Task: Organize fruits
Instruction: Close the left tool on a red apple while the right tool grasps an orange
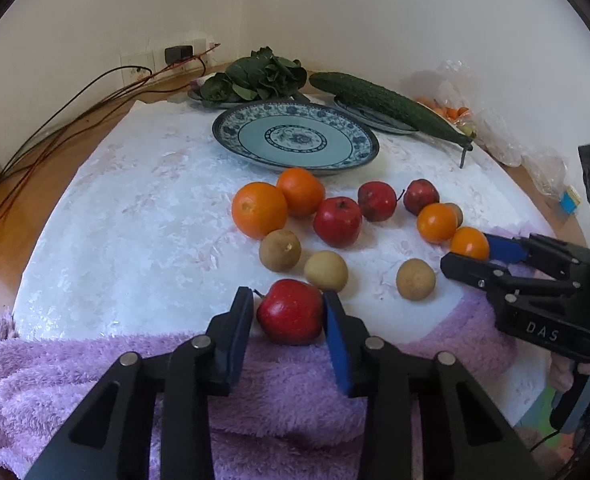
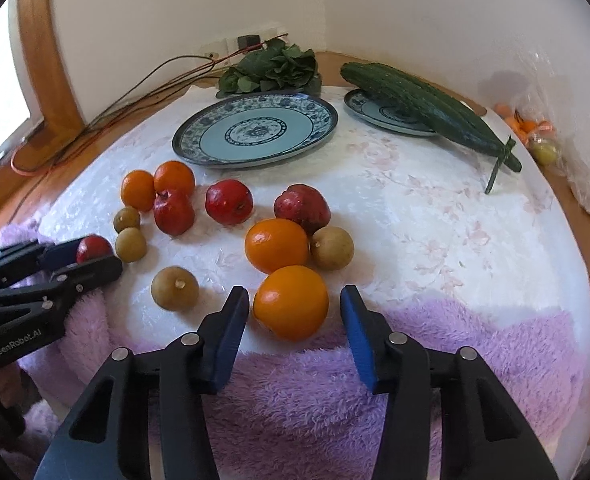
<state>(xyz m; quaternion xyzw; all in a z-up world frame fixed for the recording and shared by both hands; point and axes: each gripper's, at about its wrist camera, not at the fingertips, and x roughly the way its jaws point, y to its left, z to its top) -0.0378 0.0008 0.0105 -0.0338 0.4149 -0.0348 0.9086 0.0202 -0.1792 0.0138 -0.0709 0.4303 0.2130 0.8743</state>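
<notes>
The left tool [image 1: 287, 300] had its blue pads against both sides of a red apple [image 1: 290, 312] at the near edge of the white cloth [image 1: 135, 220]. The right tool [image 2: 295, 300] straddled an orange [image 2: 291, 302], its left pad touching the fruit and the right pad with a slight gap, so not yet gripping. Its body read "DAS"; the left tool's read "GenRobot.AI". Beyond lay more oranges, apples and brown fruits loose on the tabletop. A large patterned plate [image 2: 255, 130] sat empty; a smaller plate [image 2: 379, 114] bore a cucumber [image 2: 427, 108]; leafy greens [image 2: 271, 68] lay behind. A purple towel [image 2: 455, 360] covered the near edge.
</notes>
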